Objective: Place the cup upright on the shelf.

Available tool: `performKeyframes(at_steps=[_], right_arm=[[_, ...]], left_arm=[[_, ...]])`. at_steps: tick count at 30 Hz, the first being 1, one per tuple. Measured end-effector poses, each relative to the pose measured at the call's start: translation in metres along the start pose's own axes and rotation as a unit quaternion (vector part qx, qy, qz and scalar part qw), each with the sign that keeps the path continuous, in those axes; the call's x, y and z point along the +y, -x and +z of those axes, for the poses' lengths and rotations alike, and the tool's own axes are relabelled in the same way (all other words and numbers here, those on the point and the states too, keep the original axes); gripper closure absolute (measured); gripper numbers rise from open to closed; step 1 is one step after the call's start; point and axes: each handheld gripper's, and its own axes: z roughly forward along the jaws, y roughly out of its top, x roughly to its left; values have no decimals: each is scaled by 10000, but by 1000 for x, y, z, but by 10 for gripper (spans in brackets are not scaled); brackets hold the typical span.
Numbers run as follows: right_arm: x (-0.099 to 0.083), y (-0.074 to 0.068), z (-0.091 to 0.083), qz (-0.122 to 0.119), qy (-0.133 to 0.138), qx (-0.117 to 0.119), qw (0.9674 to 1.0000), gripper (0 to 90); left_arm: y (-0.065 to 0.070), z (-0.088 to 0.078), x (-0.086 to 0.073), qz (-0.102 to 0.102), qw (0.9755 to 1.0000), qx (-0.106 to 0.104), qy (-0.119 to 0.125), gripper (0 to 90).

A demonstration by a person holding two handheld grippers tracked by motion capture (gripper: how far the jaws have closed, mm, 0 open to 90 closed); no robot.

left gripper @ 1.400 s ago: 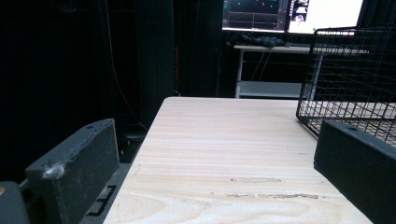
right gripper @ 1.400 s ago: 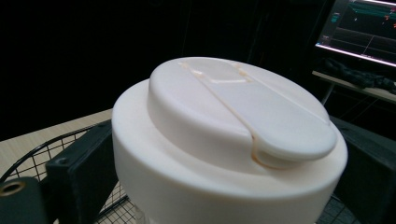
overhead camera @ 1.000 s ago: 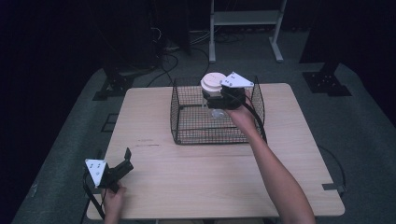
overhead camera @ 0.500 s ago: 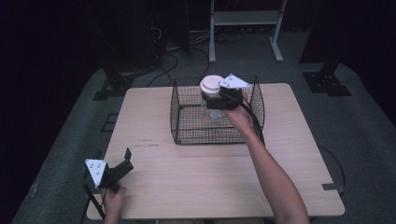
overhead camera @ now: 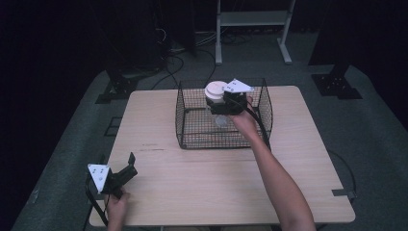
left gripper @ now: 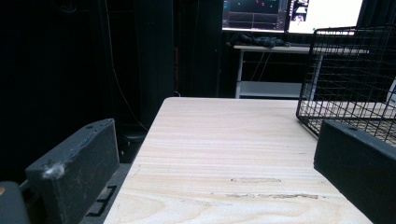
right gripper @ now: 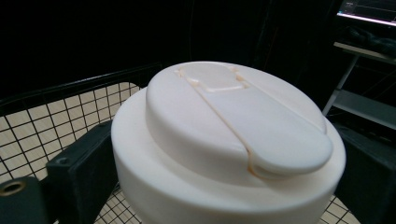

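A container with a white flip-top lid (overhead camera: 215, 91) (right gripper: 229, 140) hangs over the black wire basket (overhead camera: 192, 139), near its far side. My right gripper (overhead camera: 220, 102) is shut on it, one black jaw on each side just under the lid; a clear body shows faintly below. Far from the basket, my left gripper (overhead camera: 126, 167) rests near the table's front left corner, open with nothing between its jaws. In the left gripper view the bare wooden table (left gripper: 224, 154) lies between its jaws, and the wire basket (left gripper: 348, 79) stands at the right.
The wooden table (overhead camera: 216, 187) has bare room in front of the basket and to its sides. A white shelf frame (overhead camera: 252, 19) and cables lie on the dark floor behind. Black stand feet (overhead camera: 337, 86) sit beside the table's far corners.
My right gripper and the lidded container have shifted slightly left and nearer over the basket. The left gripper has not moved.
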Motion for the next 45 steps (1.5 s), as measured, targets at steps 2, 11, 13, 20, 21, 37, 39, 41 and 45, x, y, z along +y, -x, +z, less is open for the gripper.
performKeyframes(at_steps=[2,11,13,20,21,37,39,41,45], right_arm=[[-1,0,1,-8,-25,-6,10000,45],[-7,0,7,-52,-74,68,9999,45],[-8,0,8,-56,-86,91,9999,45],[-11,1,9,-50,-118,105,9999,44],[-12,1,9,-38,-134,105,9998,45],[-21,5,9,-99,-239,189,9995,44],[-22,5,8,-98,-201,193,9996,44],[-24,7,6,-50,-185,205,9996,44],[-23,10,5,-66,-267,222,9994,42]], left_arm=[[0,0,0,-16,10000,-7,16,0],[0,0,0,-26,10000,0,24,0],[0,0,0,-21,10000,6,23,0],[0,0,0,-11,10000,2,20,0],[0,0,0,-14,10000,4,16,0],[0,0,0,12,10000,5,11,0],[0,0,0,16,10000,3,9,0],[1,0,0,31,10000,2,5,0],[1,0,0,49,10000,12,3,0]])
